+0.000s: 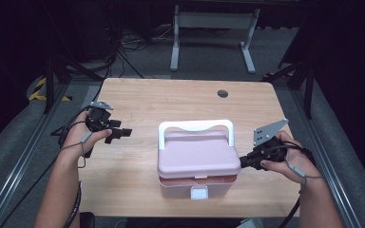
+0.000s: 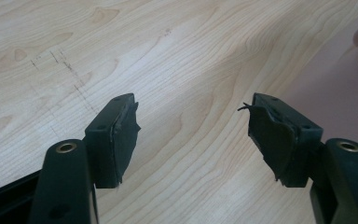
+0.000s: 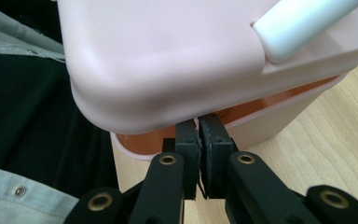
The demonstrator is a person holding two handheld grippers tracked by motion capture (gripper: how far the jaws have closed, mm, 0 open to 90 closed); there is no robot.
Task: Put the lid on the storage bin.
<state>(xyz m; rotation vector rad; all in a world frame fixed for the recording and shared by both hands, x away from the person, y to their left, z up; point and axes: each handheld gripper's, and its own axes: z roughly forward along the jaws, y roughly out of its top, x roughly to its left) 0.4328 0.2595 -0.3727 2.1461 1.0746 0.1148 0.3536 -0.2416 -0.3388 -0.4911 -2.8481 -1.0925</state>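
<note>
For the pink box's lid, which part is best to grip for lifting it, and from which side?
Probably the lid's overhanging right edge, approached level from the box's right. The lid sits ajar, leaving a gap above the base's rim for a jaw to slip under. The right gripper is there, jaws shut under that edge. The white handle on top is an alternative, taken from above.

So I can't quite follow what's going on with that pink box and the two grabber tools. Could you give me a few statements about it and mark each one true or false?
1. The pink box stands on the wooden table. True.
2. The lid is shut tight all round. False: the lid sits raised, with a gap showing the orange inside.
3. The right gripper has its jaws together at the box's rim, under the lid's edge. True.
4. The left gripper is clamped on the white handle. False: its jaws stand open over bare table, away from the handle.
5. The handle is black. False: it is white.
</note>
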